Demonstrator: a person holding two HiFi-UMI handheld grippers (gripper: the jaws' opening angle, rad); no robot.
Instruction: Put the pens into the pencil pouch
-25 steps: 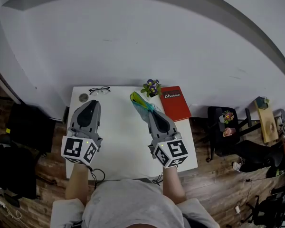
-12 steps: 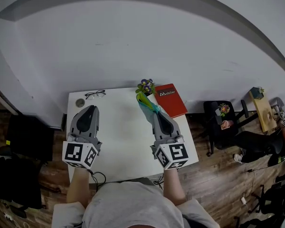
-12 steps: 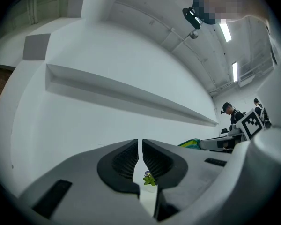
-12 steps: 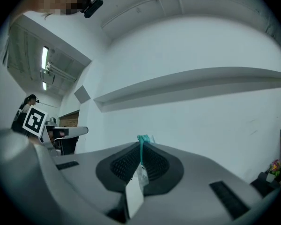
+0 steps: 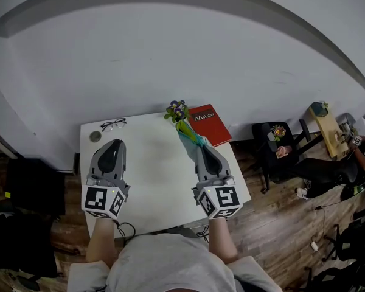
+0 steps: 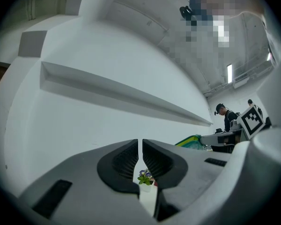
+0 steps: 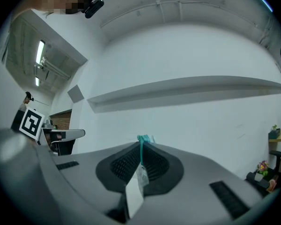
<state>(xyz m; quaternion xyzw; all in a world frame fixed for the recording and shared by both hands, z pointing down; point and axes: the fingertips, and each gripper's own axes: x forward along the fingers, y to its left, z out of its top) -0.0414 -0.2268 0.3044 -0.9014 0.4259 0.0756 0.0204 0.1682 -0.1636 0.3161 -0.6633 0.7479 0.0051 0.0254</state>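
My right gripper (image 5: 201,148) hovers over the right half of the white table (image 5: 152,181), shut on one end of a green, yellow and teal pencil pouch (image 5: 188,133). The pouch sticks out from the jaws toward the flower pot. In the right gripper view a teal fabric edge (image 7: 141,146) with a white tag sits pinched between the pads of the right gripper (image 7: 141,150). My left gripper (image 5: 113,145) is held over the table's left half. Its jaws stand together with nothing between them in the left gripper view (image 6: 140,146), where the pouch (image 6: 194,140) shows at the right. No pens are visible.
At the table's far edge are eyeglasses (image 5: 114,125), a small round object (image 5: 95,137), a potted purple flower (image 5: 177,111) and a red book (image 5: 208,124). A white wall stands behind. Chairs and clutter fill the wooden floor at the right.
My right gripper has carried the pouch a little farther across the table, so its tip now lies by the flower pot. The left gripper has hardly moved.
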